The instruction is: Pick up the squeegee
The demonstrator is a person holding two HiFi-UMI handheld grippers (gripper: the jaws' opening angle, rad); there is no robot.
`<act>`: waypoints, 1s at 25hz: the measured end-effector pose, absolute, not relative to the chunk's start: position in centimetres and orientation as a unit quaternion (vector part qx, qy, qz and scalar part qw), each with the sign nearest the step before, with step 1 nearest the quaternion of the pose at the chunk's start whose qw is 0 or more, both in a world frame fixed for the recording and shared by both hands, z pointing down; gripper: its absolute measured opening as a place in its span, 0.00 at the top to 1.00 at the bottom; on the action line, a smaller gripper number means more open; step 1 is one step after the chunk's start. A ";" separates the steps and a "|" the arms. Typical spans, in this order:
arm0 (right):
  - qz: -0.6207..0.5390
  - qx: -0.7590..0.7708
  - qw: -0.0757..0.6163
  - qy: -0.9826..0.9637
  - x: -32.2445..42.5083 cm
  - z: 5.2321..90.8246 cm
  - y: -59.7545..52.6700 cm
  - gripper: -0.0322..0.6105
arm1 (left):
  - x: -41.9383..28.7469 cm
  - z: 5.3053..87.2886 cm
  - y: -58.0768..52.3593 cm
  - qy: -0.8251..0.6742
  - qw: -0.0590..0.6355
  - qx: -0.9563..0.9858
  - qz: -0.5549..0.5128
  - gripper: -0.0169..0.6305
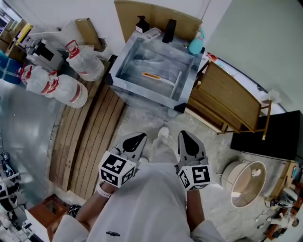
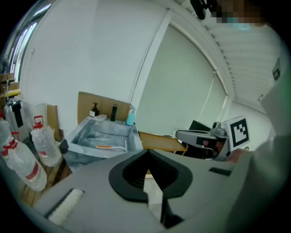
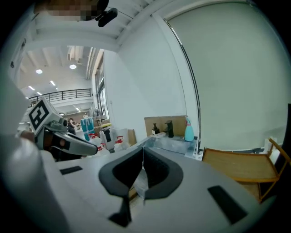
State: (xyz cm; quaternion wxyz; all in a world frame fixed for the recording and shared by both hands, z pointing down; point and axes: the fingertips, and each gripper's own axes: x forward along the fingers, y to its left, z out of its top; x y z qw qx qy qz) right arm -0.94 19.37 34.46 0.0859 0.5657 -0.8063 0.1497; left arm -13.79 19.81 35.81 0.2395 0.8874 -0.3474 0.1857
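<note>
**Both grippers shut and empty, squeegee lying in the sink**

Containers first. Grey sink basin sits ahead of the person, against a cardboard sheet. Squeegee lies flat on the basin bottom, orange handle to the left and white blade bar to the right, nothing else in the basin that I can make out. On the back ledge: black pump bottle, black faucet, teal spray bottle at the right corner. Left of the sink, a cluster of clear plastic jugs with red labels, lying or leaning on each other; contents unclear. Lower right, a round white bucket with a small pale item inside, too small to tell what.

Grippers. Left gripper and right gripper are held side by side in front of the person's body, pointing towards the sink, well apart from it. Left gripper view: jaws together, only floor visible past the tips, nothing held. Right gripper view: jaws together too, nothing gripped. Neither touches the squeegee.

Surface and room. Floor is pale mottled concrete with a strip of wooden planks along the left. A wooden slatted frame leans to the right of the sink, with a black panel beyond it. White walls behind; a large open hall with ceiling lights shows in the right gripper view.
</note>
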 end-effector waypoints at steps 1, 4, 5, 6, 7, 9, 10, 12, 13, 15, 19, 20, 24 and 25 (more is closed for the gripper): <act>0.147 0.563 0.086 -0.809 -0.6 34.1 17.8 0.94 | -13.2 35.4 18.4 -0.348 0.234 0.888 0.189 0.97; 0.133 0.553 0.081 -0.818 0.5 33.0 13.2 0.94 | -11.5 35.0 14.0 -0.352 0.225 0.887 0.197 0.97; 0.131 0.551 0.079 -0.821 1.1 32.8 11.9 0.94 | -10.9 35.0 12.7 -0.352 0.224 0.887 0.200 0.97; 0.131 0.549 0.077 -0.822 1.7 32.9 10.6 0.94 | -10.2 35.1 11.5 -0.352 0.222 0.886 0.204 0.97; 0.134 0.549 0.075 -0.822 2.3 33.0 9.4 0.94 | -9.5 35.2 10.4 -0.351 0.222 0.885 0.210 0.97; 0.142 0.549 0.073 -0.820 3.8 33.3 7.3 0.94 | -8.2 35.3 8.4 -0.347 0.223 0.884 0.219 0.97; 0.144 0.549 0.071 -0.820 4.6 33.2 6.4 0.94 | -7.5 35.3 7.6 -0.344 0.223 0.885 0.223 0.97; 0.142 0.548 0.066 -0.821 5.9 32.9 4.7 0.94 | -6.4 35.5 6.0 -0.337 0.218 0.886 0.233 0.97; 0.142 0.547 0.062 -0.823 6.4 32.9 3.9 0.94 | -6.0 35.7 5.3 -0.336 0.217 0.885 0.237 0.97; 0.147 0.545 0.055 -0.824 7.3 33.1 2.5 0.94 | -5.5 36.2 3.9 -0.335 0.218 0.884 0.242 0.97; 0.151 0.553 0.062 -0.817 8.1 33.4 1.0 0.94 | -4.8 36.9 2.2 -0.324 0.228 0.884 0.247 0.97; 0.151 0.556 0.065 -0.815 8.2 33.4 0.7 0.94 | -4.6 37.0 1.8 -0.318 0.228 0.886 0.249 0.97; 0.152 0.574 0.071 -0.802 8.5 32.8 -0.4 0.94 | -3.4 37.0 0.3 -0.289 0.232 0.894 0.250 0.97; 0.150 0.580 0.070 -0.798 8.5 32.4 -0.6 0.94 | -3.2 37.0 0.0 -0.281 0.232 0.897 0.251 0.97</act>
